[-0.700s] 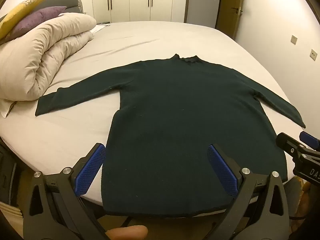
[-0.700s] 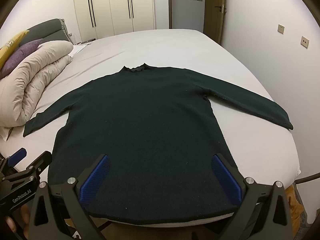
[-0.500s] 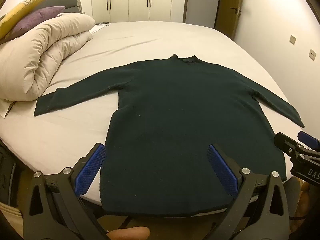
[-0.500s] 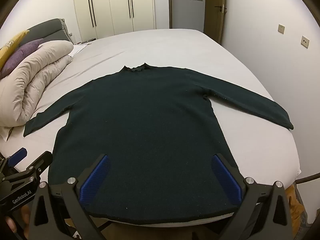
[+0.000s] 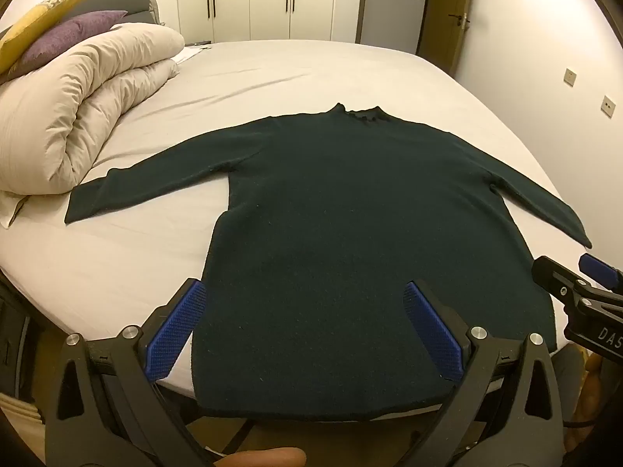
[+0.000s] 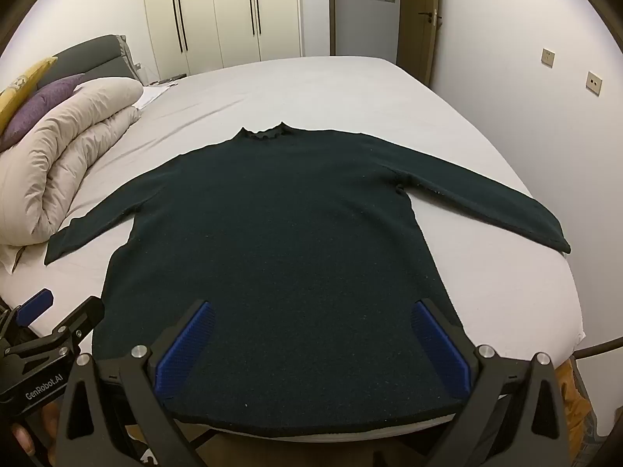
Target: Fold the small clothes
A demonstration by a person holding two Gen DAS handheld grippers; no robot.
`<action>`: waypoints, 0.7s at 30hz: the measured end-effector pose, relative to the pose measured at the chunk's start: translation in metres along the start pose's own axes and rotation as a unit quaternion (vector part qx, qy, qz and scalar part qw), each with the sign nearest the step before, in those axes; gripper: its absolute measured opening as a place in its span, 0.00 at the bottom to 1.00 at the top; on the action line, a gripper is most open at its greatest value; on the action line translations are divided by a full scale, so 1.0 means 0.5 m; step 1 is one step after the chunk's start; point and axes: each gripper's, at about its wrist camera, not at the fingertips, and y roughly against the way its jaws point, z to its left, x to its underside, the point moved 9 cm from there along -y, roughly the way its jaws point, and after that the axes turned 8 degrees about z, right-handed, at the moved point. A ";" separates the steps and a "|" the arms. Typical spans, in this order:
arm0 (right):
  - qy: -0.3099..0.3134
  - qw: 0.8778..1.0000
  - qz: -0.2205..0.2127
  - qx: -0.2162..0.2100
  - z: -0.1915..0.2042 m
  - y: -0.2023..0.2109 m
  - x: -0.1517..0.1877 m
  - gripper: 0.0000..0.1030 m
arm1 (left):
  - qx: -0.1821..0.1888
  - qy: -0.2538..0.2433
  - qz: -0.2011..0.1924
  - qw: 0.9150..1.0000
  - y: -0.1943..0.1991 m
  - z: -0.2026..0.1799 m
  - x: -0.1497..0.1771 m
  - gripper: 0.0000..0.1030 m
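Bedroom light falls on a pale bed (image 5: 117, 272) that fills both views, with a dark green sweater (image 5: 350, 233) laid flat on it, hem at the near edge and collar pointing away. Nearest the cameras, the left gripper (image 5: 303, 323) and right gripper (image 6: 311, 340) hover over the hem, fingers (image 5: 177, 330) spread fully wide and gripping nothing, clear of the knit as far as one can tell. Likely trouble: the hem overhangs the mattress edge slightly, so a one-sided pull could drag the sweater off or skew it (thick knit tends to bunch). Beyond, both sleeves lie splayed outward, the left cuff just beside a rolled duvet (image 5: 78, 116). Wardrobes (image 6: 233, 11) stand farthest off.
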 end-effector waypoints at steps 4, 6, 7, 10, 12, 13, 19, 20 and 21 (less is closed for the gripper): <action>0.001 1.000 0.000 0.001 0.004 0.001 0.004 1.00 | 0.001 0.001 0.000 1.000 -0.001 0.002 0.002 1.00; 0.001 1.000 0.000 0.002 0.004 0.001 0.004 1.00 | 0.001 0.002 0.000 1.000 -0.003 0.002 0.003 1.00; 0.001 1.000 0.000 0.002 0.003 0.000 0.004 1.00 | 0.001 0.001 0.000 1.000 -0.003 0.002 0.004 1.00; 0.001 1.000 0.000 0.003 0.005 -0.002 0.003 1.00 | 0.002 0.002 0.001 1.000 -0.003 0.003 0.004 1.00; 0.002 1.000 0.000 0.002 0.000 0.000 0.004 1.00 | 0.002 0.002 0.000 1.000 -0.004 0.004 0.005 1.00; 0.002 1.000 0.000 0.002 -0.001 0.000 0.004 1.00 | 0.002 0.002 0.001 1.000 -0.004 0.004 0.005 1.00; 0.003 1.000 0.001 0.003 -0.003 -0.002 0.004 1.00 | 0.002 0.003 0.001 1.000 -0.005 0.003 0.005 1.00; 0.003 1.000 0.002 0.003 -0.004 -0.002 0.004 1.00 | 0.002 0.003 0.001 1.000 -0.007 0.004 0.007 1.00; 0.003 1.000 0.002 0.003 -0.004 -0.002 0.004 1.00 | 0.003 0.003 0.001 1.000 -0.007 0.004 0.007 1.00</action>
